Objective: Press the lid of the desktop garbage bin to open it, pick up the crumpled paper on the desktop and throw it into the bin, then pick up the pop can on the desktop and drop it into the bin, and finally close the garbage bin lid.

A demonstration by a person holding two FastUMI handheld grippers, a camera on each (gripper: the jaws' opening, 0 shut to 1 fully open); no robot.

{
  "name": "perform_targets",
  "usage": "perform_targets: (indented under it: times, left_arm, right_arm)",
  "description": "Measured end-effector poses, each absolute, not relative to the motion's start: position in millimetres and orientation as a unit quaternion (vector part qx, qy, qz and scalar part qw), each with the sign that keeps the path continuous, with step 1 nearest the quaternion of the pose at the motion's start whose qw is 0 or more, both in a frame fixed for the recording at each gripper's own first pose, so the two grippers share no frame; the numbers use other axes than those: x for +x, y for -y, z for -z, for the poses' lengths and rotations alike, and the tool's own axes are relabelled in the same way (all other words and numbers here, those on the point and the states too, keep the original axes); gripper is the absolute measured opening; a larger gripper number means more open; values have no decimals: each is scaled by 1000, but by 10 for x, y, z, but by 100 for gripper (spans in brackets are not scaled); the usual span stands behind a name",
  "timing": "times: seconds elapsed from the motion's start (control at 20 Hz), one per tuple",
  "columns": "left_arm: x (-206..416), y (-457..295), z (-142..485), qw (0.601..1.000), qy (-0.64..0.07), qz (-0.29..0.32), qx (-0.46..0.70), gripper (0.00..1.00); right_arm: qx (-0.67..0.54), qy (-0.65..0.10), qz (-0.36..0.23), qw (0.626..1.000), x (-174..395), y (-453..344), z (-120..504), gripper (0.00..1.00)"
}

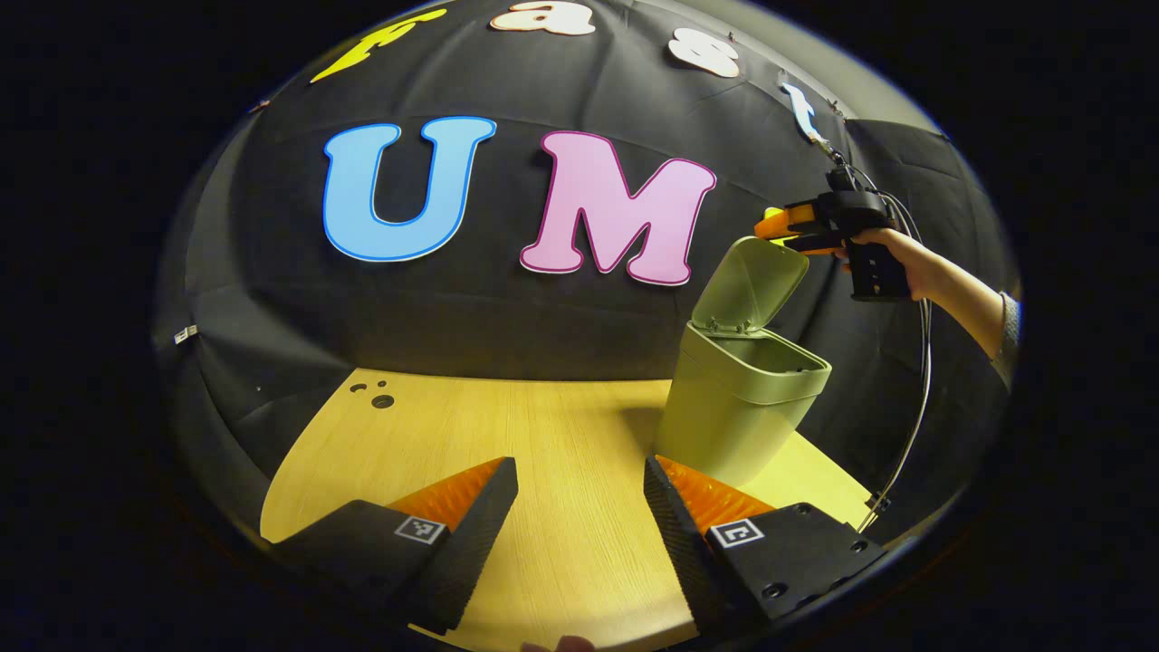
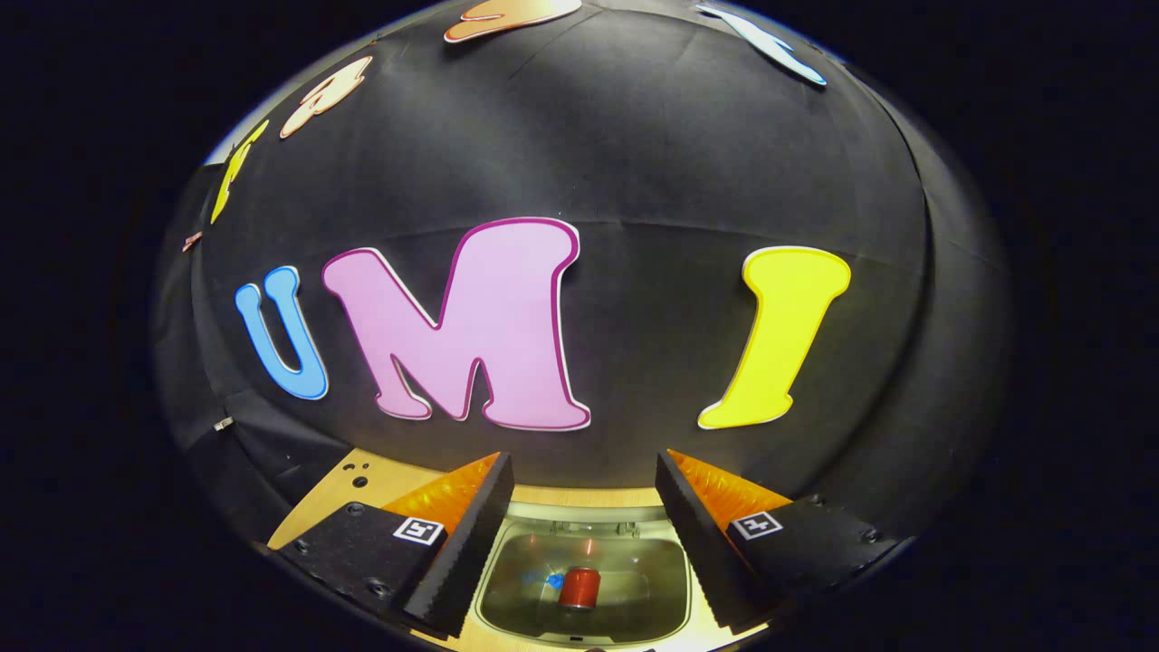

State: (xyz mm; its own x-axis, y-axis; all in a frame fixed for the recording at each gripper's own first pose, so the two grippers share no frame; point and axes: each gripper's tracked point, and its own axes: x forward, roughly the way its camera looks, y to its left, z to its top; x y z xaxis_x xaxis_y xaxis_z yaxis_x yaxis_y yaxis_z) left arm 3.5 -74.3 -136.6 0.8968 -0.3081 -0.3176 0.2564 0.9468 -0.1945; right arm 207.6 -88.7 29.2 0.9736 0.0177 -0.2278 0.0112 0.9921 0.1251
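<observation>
The green desktop bin [image 1: 738, 407] stands on the right part of the wooden table, its lid [image 1: 751, 282] swung up and back. My right gripper [image 1: 771, 232], held by a hand, hovers above the raised lid. From the right gripper view I look straight down into the bin [image 2: 493, 580]: a red pop can [image 2: 579, 587] lies on its bottom beside a small blue scrap [image 2: 541, 578]. The right gripper [image 2: 584, 471] is open over the bin's mouth with nothing between its fingers. My left gripper [image 1: 579, 475] is open and holds nothing, low over the table, left of the bin.
The wooden table [image 1: 561, 435] has a few small holes [image 1: 380, 398] near its far left corner. A thin cable [image 1: 919, 407] hangs down from the right gripper past the table's right edge. The black cloth wall closes the back.
</observation>
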Motion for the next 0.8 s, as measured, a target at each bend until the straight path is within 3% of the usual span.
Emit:
perform_targets:
  times: [0.8]
  left_arm:
    - [13,762,1401,970,-178,148,-70,90]
  right_arm:
    - [53,-257,-24,965,1445,699,942,99]
